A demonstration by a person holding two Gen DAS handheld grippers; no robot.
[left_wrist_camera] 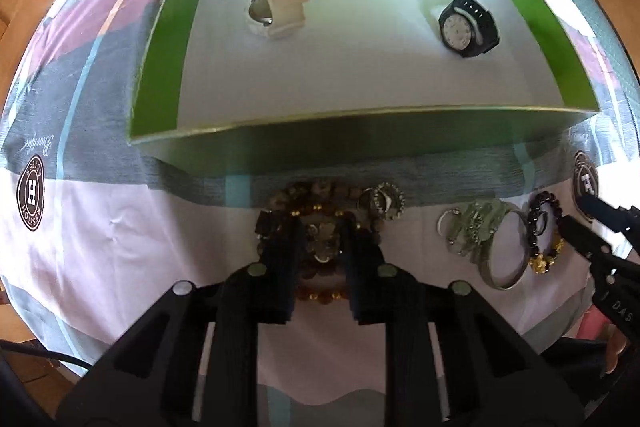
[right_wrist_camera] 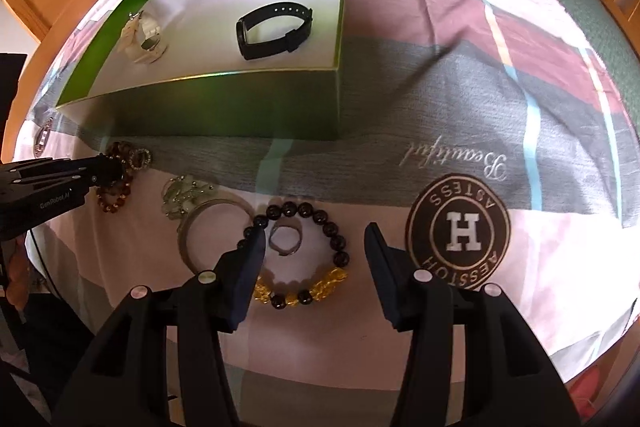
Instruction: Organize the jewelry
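1. Left wrist view: left gripper (left_wrist_camera: 320, 239), jaws narrowing around the brown bead bracelets (left_wrist_camera: 316, 215) lying on the bed; contact is unclear.
2. Right gripper (right_wrist_camera: 314, 247) is hovering, jaws spread, over the black bead bracelet (right_wrist_camera: 320, 219).
3. Both are probably light, floppy, slippery; pinching one strand seems best.

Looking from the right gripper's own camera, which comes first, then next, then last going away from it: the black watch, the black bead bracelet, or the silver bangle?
1. Black bead bracelet, between the right gripper fingers.
2. Silver bangle, just left.
3. Black watch, in the green box beyond.
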